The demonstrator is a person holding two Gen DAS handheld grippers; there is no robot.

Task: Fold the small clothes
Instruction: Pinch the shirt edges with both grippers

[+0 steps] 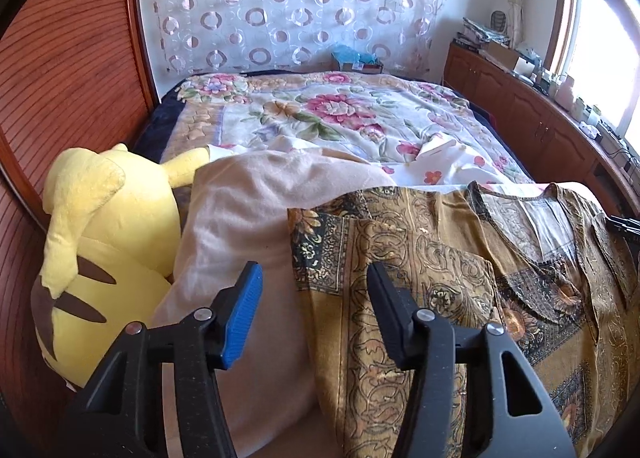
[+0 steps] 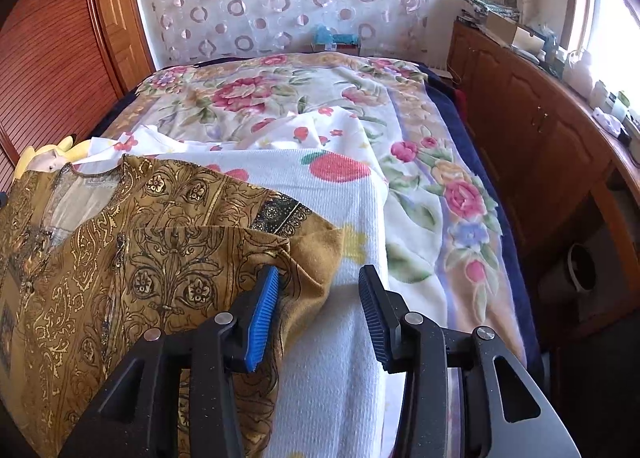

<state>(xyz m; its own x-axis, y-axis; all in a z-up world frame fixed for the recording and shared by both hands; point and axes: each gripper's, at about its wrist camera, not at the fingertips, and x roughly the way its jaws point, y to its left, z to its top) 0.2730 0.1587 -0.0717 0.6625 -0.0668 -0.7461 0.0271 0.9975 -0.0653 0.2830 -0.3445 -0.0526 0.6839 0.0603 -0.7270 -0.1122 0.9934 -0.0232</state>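
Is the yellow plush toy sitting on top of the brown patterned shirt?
No, the yellow plush toy lies beside the headboard, apart from the shirt.

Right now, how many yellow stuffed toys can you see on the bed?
1. The yellow plush toy lies at the bed's left edge beside the wooden wall, next to the beige cloth. The right view shows only its tip behind the brown patterned top. Others could be hidden under fabrics.

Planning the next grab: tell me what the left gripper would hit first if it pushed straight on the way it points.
Probably the left edge of the brown patterned top, where it overlaps the beige cloth. The left gripper stands open over that edge; depth is hard to judge.
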